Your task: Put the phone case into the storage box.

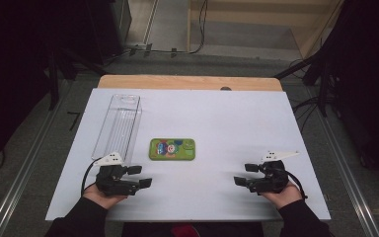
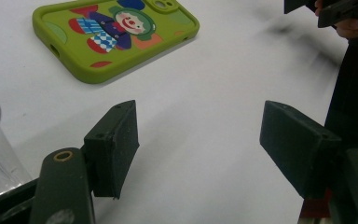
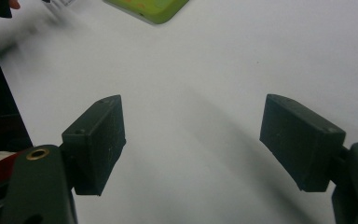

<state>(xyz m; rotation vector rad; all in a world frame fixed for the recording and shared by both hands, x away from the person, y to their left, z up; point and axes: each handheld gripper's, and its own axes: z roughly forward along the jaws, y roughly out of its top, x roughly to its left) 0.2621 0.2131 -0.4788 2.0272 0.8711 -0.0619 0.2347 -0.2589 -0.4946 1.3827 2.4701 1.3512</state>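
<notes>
Nothing is started yet — the green phone case (image 1: 172,149) lies untouched just right of the clear bin (image 1: 117,126), both the left gripper (image 1: 141,176) and the right gripper (image 1: 243,174) released and empty near the tabletop (image 1: 237,118) front edge.

Phone case (image 1: 172,149) ahead of left claw (image 2: 198,140): matt green rubbery plastic. Bin (image 1: 118,124): clear glossy plastic. Desk (image 1: 217,118): smooth matt white.

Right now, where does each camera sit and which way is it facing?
High view: above the person's edge, looking forward and down on the white table; both forearms, left gripper, right gripper.
Left gripper view: rides the left gripper, faces across the table toward the green phone case; open fingers.
Right gripper view: rides the right gripper, faces low over the table; open fingers.
Shared: all three show the phone case.
</notes>
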